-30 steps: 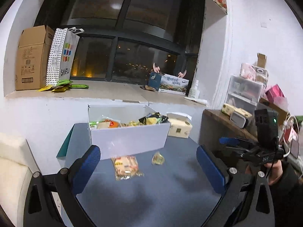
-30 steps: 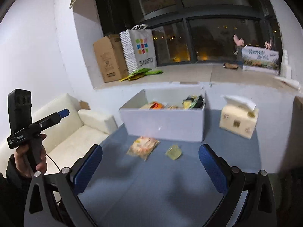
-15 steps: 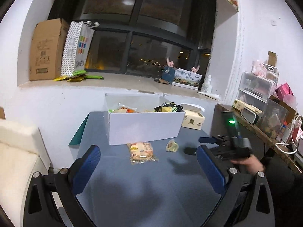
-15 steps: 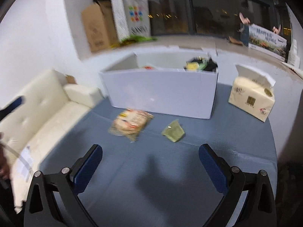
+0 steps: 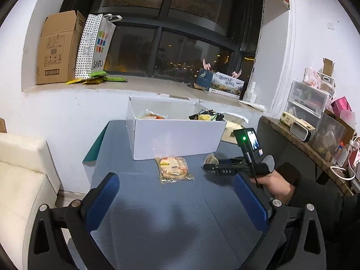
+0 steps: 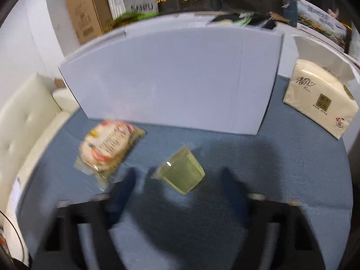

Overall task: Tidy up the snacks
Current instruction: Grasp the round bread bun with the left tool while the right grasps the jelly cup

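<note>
Blue bench (image 6: pixel 281 180) carries a white box (image 6: pixel 171 78); right tongs (image 6: pixel 180 186) hang released around a small green packet (image 6: pixel 180 172), and left tongs (image 5: pixel 175 200) hover released.

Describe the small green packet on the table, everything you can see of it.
The small green packet is a pale yellow-green, glossy, translucent-looking wrapper, roughly square, with a bright glint near one corner. It lies flat on the blue table, in front of the white box and apart from it, to the right of the larger orange snack bag without touching it. The right gripper is open, fingers on either side just short of it. Nothing grips it; motion blur hides any print.
</note>
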Motion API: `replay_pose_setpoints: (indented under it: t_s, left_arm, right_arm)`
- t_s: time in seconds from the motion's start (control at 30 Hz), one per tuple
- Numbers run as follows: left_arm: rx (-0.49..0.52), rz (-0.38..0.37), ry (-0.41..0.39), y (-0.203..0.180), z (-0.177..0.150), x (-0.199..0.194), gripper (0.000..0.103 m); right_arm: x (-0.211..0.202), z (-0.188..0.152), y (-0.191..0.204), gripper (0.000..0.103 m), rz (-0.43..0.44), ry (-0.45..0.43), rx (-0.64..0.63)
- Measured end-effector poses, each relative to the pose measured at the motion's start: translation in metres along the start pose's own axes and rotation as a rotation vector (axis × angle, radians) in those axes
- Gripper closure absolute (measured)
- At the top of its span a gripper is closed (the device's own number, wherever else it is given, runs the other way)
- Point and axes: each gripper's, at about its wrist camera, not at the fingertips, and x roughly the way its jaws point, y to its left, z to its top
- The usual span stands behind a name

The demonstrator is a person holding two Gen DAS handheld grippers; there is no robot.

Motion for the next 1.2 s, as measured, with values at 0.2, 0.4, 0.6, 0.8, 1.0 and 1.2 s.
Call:
replay_pose_setpoints:
  t_s: [0.2,0.4,0.6,0.8,1.0,1.2]
  left_arm:
    - [0.013,-0.015,0.05,-0.006,-0.002,0.023,0.0]
    - [0.024,-0.032,0.146,-0.022,0.007,0.079,0.0]
    - [-0.014,0.018,0.274,-0.03,0.017,0.159,0.0]
    - [-0.043,0.186,0.387,-0.024,0.012,0.235,0.0]
    - [-0.029,0.323,0.424,-0.017,-0.006,0.27,0.01]
    - [-0.011,0.228,0.37,-0.018,-0.006,0.241,0.027]
  right_arm:
    - [-0.013,-0.007,-0.006,0.053,0.04,-0.049,0.004]
    - [-0.067,-0.015,-0.01,0.053,0.139,-0.151,0.064]
    - [-0.131,-0.029,-0.005,0.053,0.189,-0.257,0.068]
    - [-0.168,-0.044,-0.011,0.053,0.181,-0.315,0.104]
    - [-0.177,-0.052,-0.02,0.053,0.19,-0.333,0.142]
    - [-0.176,-0.059,-0.021,0.053,0.195,-0.33,0.136]
